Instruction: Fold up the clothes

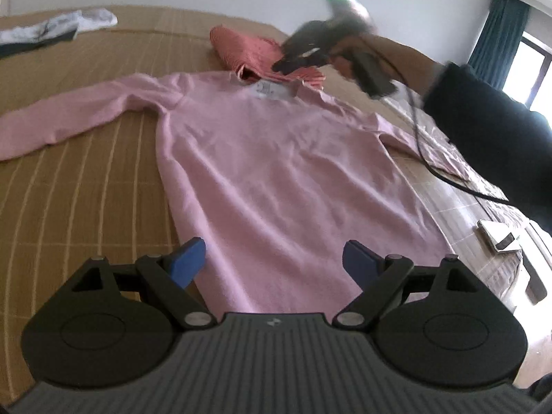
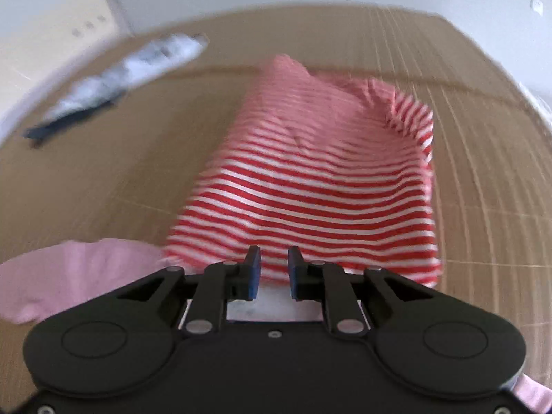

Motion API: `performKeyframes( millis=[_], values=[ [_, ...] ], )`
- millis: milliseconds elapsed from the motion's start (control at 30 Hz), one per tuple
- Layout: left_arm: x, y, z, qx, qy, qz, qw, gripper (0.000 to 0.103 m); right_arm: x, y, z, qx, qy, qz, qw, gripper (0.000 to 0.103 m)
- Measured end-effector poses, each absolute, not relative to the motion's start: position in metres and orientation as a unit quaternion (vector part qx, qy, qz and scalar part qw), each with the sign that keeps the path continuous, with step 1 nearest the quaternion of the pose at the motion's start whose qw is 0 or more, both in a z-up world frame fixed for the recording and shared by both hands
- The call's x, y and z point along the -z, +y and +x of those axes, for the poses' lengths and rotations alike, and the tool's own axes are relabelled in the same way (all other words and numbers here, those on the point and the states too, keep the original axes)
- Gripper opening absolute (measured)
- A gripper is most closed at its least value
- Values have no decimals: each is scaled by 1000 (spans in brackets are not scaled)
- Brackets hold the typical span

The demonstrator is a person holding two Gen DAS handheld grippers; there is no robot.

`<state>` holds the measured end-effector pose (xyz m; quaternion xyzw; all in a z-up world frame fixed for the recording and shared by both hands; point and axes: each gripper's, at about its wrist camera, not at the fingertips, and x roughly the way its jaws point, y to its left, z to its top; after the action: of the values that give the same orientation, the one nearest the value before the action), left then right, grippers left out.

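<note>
1. Pink sweater (image 1: 276,172) lies flat, front up, on tan striped mat (image 1: 86,189) covering the bed; hem nearest left gripper (image 1: 272,264), collar at far end. One sleeve stretched out to the left across the mat.
2. L gripper: blue pads (image 1: 188,264) spread wide, hovering over the hem edge. Sweater hem sits between and just beyond the pads; nothing held, contact w/ fabric can't be told.
3. Red-white striped garment (image 2: 310,179) bunched on the mat just past the sweater collar, touching or overlapping it in left wrist view.
4. R gripper (image 2: 272,272): jaws narrowed to a small gap, not pressed together. Striped garment's near edge lies right at/under the fingertips; white fabric visible below the gap. Whether cloth is pinched: can't tell, frame blurred.
5. Pink sweater edge shows lower left of R wrist view, beside the gripper body.
6. Person's dark sleeve (image 1: 483,131) reaches in from the right, black cable (image 1: 424,148) trailing across the sweater's right shoulder.
7. White-and-dark clothing (image 1: 58,31) at far left of bed, well apart from the sweater.
</note>
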<state>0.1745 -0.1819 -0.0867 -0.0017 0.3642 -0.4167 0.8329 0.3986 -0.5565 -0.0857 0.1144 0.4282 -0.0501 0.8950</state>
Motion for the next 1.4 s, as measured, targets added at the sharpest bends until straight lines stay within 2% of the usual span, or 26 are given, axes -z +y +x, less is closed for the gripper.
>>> performKeyframes(
  millis=[200, 533, 633, 700, 800, 833, 900, 933, 1033, 1133, 1267, 1400],
  values=[
    [95, -187, 184, 408, 378, -1, 831, 90, 106, -561, 427, 87, 442, 76, 889, 17],
    [97, -186, 181, 408, 381, -1, 830, 90, 118, -573, 421, 131, 400, 41, 906, 17],
    [98, -188, 181, 409, 383, 1, 828, 90, 106, -577, 425, 114, 398, 69, 908, 22],
    [97, -189, 181, 406, 381, 3, 830, 90, 93, -586, 418, 94, 385, 117, 911, 39],
    [97, -188, 183, 399, 379, 2, 835, 90, 78, -594, 394, 34, 371, 182, 910, 45],
    [97, -188, 184, 398, 382, 1, 834, 90, 72, -590, 380, 8, 364, 180, 914, 48],
    [97, -187, 185, 392, 383, 4, 837, 90, 64, -577, 346, -31, 354, 144, 923, 66],
    [96, -185, 185, 387, 379, 7, 840, 90, 62, -568, 329, -42, 355, 122, 926, 69],
    [90, -170, 191, 349, 365, -14, 863, 90, 69, -527, 270, -108, 367, 64, 922, 70],
    [84, -142, 201, 305, 355, -80, 880, 90, 77, -475, 209, -192, 367, 31, 910, 69],
    [82, -108, 208, 275, 345, -165, 882, 90, 74, -384, 132, -304, 327, -64, 892, 69],
    [78, -91, 208, 264, 330, -200, 884, 90, 72, -301, 81, -404, 289, -161, 853, 71]
  ],
)
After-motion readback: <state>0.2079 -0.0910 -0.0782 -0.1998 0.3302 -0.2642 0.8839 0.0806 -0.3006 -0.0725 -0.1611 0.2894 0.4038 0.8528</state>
